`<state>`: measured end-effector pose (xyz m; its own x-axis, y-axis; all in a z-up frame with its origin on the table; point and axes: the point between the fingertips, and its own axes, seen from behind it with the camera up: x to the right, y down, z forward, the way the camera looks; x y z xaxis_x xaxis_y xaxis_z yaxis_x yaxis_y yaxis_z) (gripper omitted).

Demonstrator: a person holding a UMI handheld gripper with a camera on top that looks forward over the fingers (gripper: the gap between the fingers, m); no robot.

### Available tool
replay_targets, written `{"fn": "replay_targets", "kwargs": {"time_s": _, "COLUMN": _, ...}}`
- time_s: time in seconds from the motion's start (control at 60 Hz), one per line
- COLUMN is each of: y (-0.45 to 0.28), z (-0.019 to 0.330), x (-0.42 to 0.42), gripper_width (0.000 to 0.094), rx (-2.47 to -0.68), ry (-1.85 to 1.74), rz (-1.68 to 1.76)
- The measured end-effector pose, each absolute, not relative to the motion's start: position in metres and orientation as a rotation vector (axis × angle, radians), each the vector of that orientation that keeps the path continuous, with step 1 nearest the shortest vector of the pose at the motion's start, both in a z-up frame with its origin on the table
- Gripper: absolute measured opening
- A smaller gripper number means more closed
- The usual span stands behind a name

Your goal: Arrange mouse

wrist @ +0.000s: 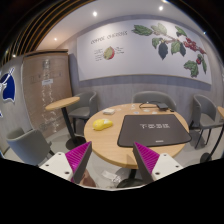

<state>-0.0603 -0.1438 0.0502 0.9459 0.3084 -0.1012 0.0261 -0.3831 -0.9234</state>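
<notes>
Room, café style. A round wooden table (140,132) is set centrally, ringed by grey chairs (152,99). A smaller round table (62,103) is placed further back beside another grey chair (84,105). A white wall mural (143,47) with leaves and fruit is displayed behind. Recessed ceiling lights (96,14) are lit.

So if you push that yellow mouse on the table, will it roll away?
Probably not. The yellow mouse looks low and flat-bottomed on the round wooden table, so it should slide rather than roll. It looks small, so likely light and stiff. It sits beside the dark mat, well beyond the open hand-held gripper.
</notes>
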Motion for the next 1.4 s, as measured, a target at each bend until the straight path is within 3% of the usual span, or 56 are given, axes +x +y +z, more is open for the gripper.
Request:
{"fn": "replay_targets", "kwargs": {"time_s": 0.1, "y": -0.139, "z": 0.053, "x": -0.075, "gripper_width": 0.0855, "rx": -1.941, "ry": -0.265, "rz": 0.34}}
{"fn": "replay_targets", "kwargs": {"time_s": 0.417, "y": -0.063, "z": 0.01, "x": -0.188, "gripper_width": 0.0855, "rx": -2.026, "ry": -0.391, "rz": 0.424}}
{"fn": "replay_targets", "kwargs": {"time_s": 0.783, "y": 0.05, "z": -0.015, "x": -0.21, "gripper_width": 0.0841, "rx": -2.145, "ry": -0.319, "rz": 0.257}}
{"fn": "replay_targets", "kwargs": {"time_s": 0.85, "y": 0.062, "z": -0.015, "x": -0.213, "gripper_width": 0.0771, "rx": -2.173, "ry": -0.282, "rz": 0.258}}
{"fn": "replay_targets", "kwargs": {"time_s": 0.883, "y": 0.065, "z": -0.019, "x": -0.213, "gripper_width": 0.0624, "rx": -2.193, "ry": -0.285, "rz": 0.243}}
{"fn": "replay_targets", "kwargs": {"time_s": 0.9, "y": 0.066, "z": -0.02, "x": -0.211, "gripper_width": 0.0496, "rx": -2.2, "ry": -0.281, "rz": 0.227}}
{"fn": "replay_targets", "kwargs": {"time_s": 1.05, "y": 0.057, "z": -0.015, "x": -0.22, "gripper_width": 0.0406, "rx": -2.209, "ry": -0.3, "rz": 0.303}}
{"fn": "replay_targets", "kwargs": {"time_s": 1.117, "y": 0.047, "z": 0.01, "x": -0.216, "gripper_width": 0.0389, "rx": -2.157, "ry": -0.327, "rz": 0.346}}
{"fn": "replay_targets", "kwargs": {"time_s": 1.3, "y": 0.037, "z": 0.142, "x": -0.125, "gripper_width": 0.0384, "rx": -1.914, "ry": -0.245, "rz": 0.313}}
{"fn": "replay_targets", "kwargs": {"time_s": 1.4, "y": 0.043, "z": 0.143, "x": -0.016, "gripper_width": 0.0382, "rx": -1.894, "ry": -0.149, "rz": 0.127}}
